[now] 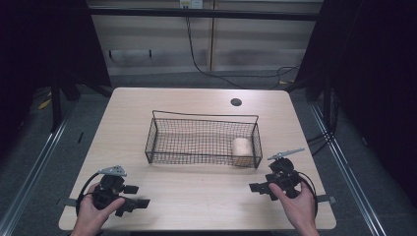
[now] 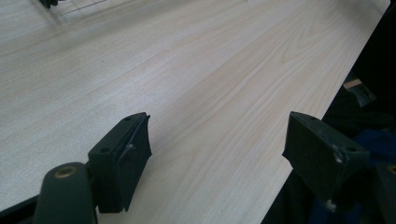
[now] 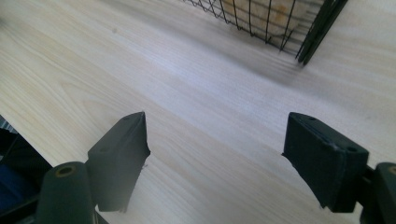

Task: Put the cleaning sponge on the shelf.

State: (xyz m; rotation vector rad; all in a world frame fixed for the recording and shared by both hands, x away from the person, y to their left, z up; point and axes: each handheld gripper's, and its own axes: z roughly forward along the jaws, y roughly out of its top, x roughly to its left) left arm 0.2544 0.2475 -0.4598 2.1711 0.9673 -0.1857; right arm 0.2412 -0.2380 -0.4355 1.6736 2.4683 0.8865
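Resting low over the near edge of the tabletop (image 1: 196,196), both hands hold their tools with nothing between the jaws: the left tongs (image 1: 140,201) stand spread over bare wood in the left gripper view (image 2: 217,149), and the right tongs (image 1: 255,187) also stand spread, with only wood grain between them in the right gripper view (image 3: 215,154). The thing nearest the work is the pale roll (image 1: 240,150), which looks like bread, lying inside the wire basket (image 1: 162,142) at its right end, against the right wall; the right gripper view catches a corner of that basket (image 3: 317,32) and a bit of the roll (image 3: 275,11) behind the mesh. The basket sits near the middle of the tabletop, well apart from the left tongs and near the right ones. To do the step well, I judge the right tongs should rise above the basket rim before moving in, come down beside the right wall without snagging the mesh, and close gently across the roll's narrow width so that it is not crushed. The left tongs could steady the basket's far end if it slides. Counted: one basket, one roll, two tongs, two hands, and one dark round hole (image 1: 236,102) near the tabletop's far edge.
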